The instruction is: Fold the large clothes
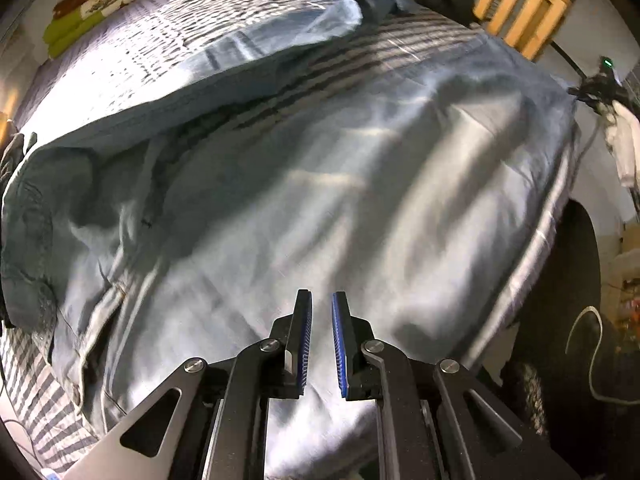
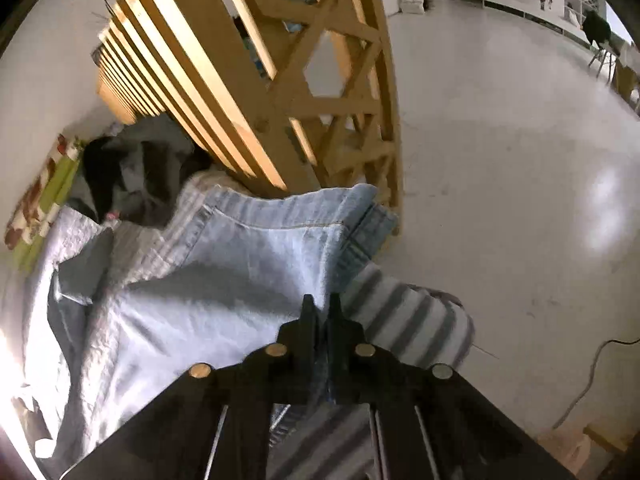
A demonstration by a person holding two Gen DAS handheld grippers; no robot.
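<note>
Striped bedding covers the bed, and big light blue jeans lie spread on top. Left hand-held gripper hangs over them, fingers a little apart. Right hand-held gripper pinches the jeans' edge beside a wooden frame.

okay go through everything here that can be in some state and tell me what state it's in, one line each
left gripper: open, nothing between its fingers, above the cloth.
right gripper: shut on the cloth's edge.
light blue garment: spread over the bed, wrinkled, one flap turned back at the far end.
striped bedsheet: lying under the garment, hanging over the bed corner.
wooden slatted frame: leaning tilted beside the bed.
</note>
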